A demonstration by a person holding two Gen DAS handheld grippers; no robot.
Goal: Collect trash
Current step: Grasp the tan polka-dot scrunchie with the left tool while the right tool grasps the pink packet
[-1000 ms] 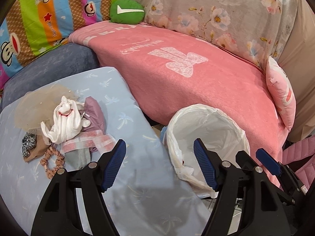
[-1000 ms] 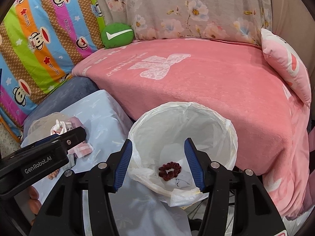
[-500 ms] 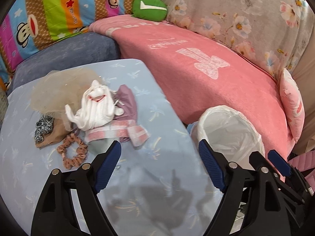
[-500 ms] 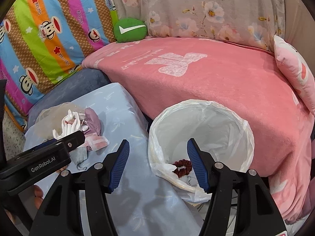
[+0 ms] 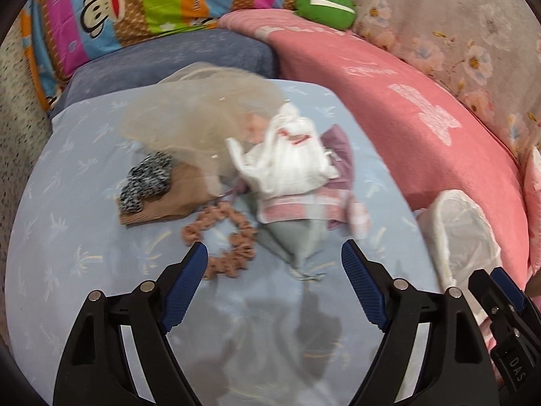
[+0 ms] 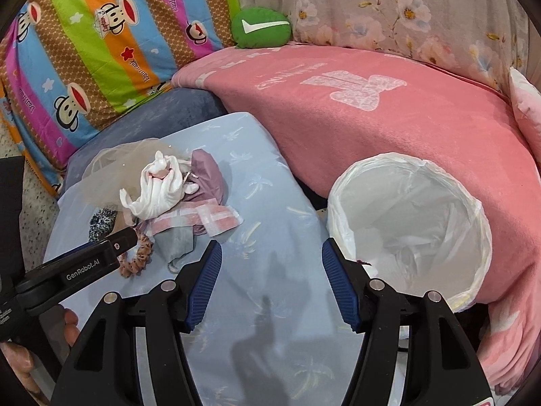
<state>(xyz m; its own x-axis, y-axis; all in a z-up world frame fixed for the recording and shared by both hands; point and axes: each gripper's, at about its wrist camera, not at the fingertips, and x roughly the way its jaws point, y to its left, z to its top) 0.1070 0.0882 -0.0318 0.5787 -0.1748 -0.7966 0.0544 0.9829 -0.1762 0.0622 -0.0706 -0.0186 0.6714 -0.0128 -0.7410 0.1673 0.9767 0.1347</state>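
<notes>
A pile of trash lies on the light blue table (image 5: 84,270): a white crumpled cloth (image 5: 287,159), a pink checked piece (image 5: 311,206), a grey mask (image 5: 297,240), a brown scrunchie (image 5: 223,240), a speckled scrunchie (image 5: 145,179) and a beige net (image 5: 196,118). My left gripper (image 5: 274,257) is open and empty, just short of the brown scrunchie and grey mask. My right gripper (image 6: 272,257) is open and empty over the table, between the pile (image 6: 159,189) and the white-lined bin (image 6: 409,230). The left gripper shows at the right wrist view's left edge (image 6: 84,264).
The bin (image 5: 463,233) stands at the table's right edge against a pink blanketed sofa (image 6: 389,108). A striped monkey cushion (image 6: 101,40), a green pillow (image 6: 262,27) and a dark blue cushion (image 5: 169,57) lie behind the table.
Both grippers have swung left, away from the bin and toward the pile. The left gripper has come closer to the brown scrunchie and mask. Both stay open and empty.
</notes>
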